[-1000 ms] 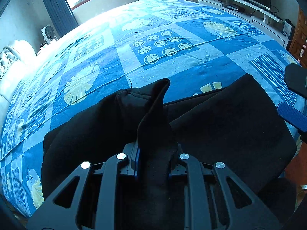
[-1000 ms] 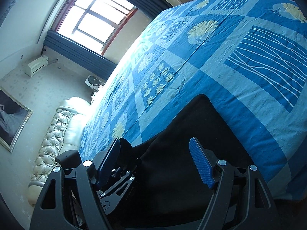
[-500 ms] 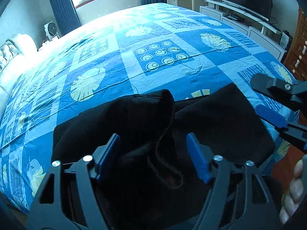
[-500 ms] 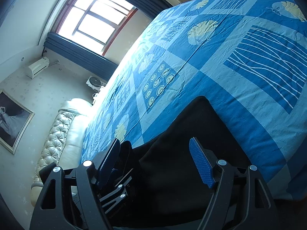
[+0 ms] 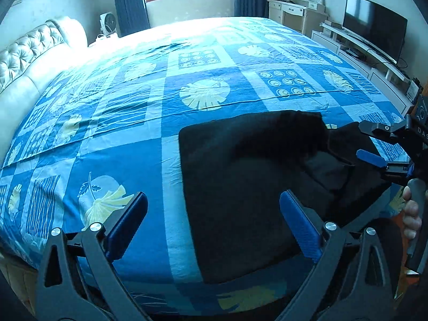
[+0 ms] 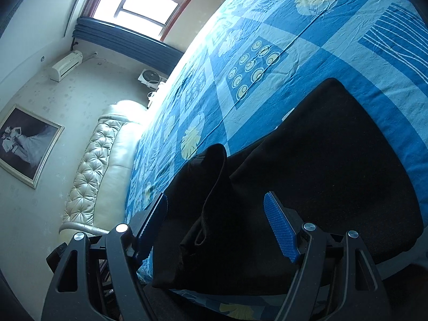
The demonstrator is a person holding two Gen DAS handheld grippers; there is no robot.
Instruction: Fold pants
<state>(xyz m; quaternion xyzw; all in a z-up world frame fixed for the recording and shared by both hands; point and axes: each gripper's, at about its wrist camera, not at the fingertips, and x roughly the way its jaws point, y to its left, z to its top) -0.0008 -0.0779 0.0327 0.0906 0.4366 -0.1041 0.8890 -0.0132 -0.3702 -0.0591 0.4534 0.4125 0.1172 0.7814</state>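
pants (image 5: 248, 192) got dropped a second ago, left gripper (image 5: 214, 227) now backed off with fingers spread and empty, right gripper (image 6: 216, 230) also spread over a bunched ridge, so the black fold sits on the bed (image 5: 160, 101) needing smoothing, i'd guess.

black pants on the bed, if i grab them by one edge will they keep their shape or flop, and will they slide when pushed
Probably floppy: the black pants lie in soft layers, and a loose fold stands up and sags between the open right gripper fingers. Pushed, they would likely bunch up more than slide, since the bedsheet is cloth and already wrinkled. They look thick and heavy enough to drape.
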